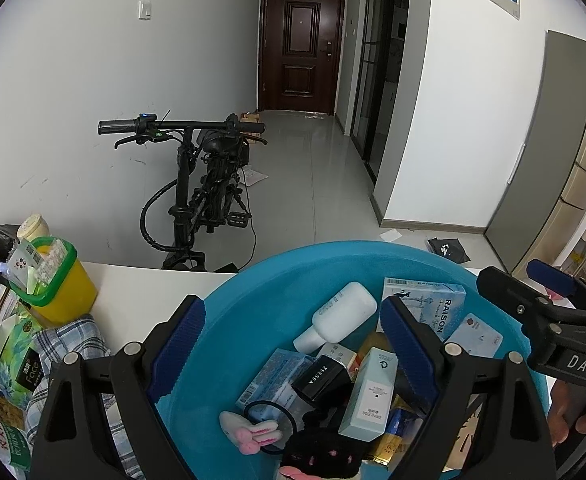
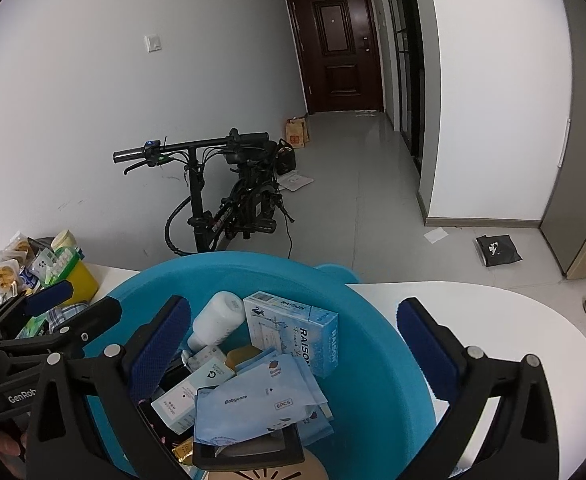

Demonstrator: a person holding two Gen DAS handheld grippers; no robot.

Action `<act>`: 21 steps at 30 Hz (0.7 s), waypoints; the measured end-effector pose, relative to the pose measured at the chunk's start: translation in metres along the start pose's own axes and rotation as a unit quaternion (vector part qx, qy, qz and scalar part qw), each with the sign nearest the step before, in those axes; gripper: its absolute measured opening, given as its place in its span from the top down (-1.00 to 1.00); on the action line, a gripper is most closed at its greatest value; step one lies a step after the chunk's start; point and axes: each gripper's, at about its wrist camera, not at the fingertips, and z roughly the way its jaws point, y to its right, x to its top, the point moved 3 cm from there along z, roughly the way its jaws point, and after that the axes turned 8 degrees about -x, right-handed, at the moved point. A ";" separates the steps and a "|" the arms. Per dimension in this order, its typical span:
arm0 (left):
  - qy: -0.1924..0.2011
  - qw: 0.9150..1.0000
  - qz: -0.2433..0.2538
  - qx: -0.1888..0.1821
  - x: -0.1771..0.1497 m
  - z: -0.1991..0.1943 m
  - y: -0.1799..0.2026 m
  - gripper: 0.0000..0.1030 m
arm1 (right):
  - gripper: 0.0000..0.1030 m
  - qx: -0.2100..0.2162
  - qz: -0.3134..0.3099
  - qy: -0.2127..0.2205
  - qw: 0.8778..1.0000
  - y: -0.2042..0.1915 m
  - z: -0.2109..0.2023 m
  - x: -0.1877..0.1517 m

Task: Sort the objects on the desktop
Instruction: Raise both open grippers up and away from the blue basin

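Observation:
A blue plastic basin [image 1: 253, 280] on the white table [image 1: 149, 292] holds several small items: a white bottle [image 1: 339, 316], a pale blue RAISON box [image 1: 433, 304], a black ZEESEA box [image 1: 321, 378], a pink plush hair tie [image 1: 251, 436]. My left gripper [image 1: 293, 344] is open and empty above the basin. My right gripper [image 2: 293, 336] is open and empty over the same basin [image 2: 373, 380], above the bottle [image 2: 217, 320], the RAISON box [image 2: 293, 332] and a Babycare pack [image 2: 253, 400]. The right gripper also shows at the left wrist view's right edge [image 1: 533, 296].
A yellow bin with a green rim [image 1: 57, 288] full of packets stands at the table's left, with a checked cloth [image 1: 73, 344] and tissue packs [image 1: 13, 352] beside it. A black folding bike [image 1: 197, 184] stands on the floor beyond the table.

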 end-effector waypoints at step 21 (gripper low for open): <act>0.274 0.959 0.064 0.032 0.010 -0.104 0.027 -1.00 | -0.99 -0.045 -0.021 0.258 0.965 -0.003 -0.111 0.021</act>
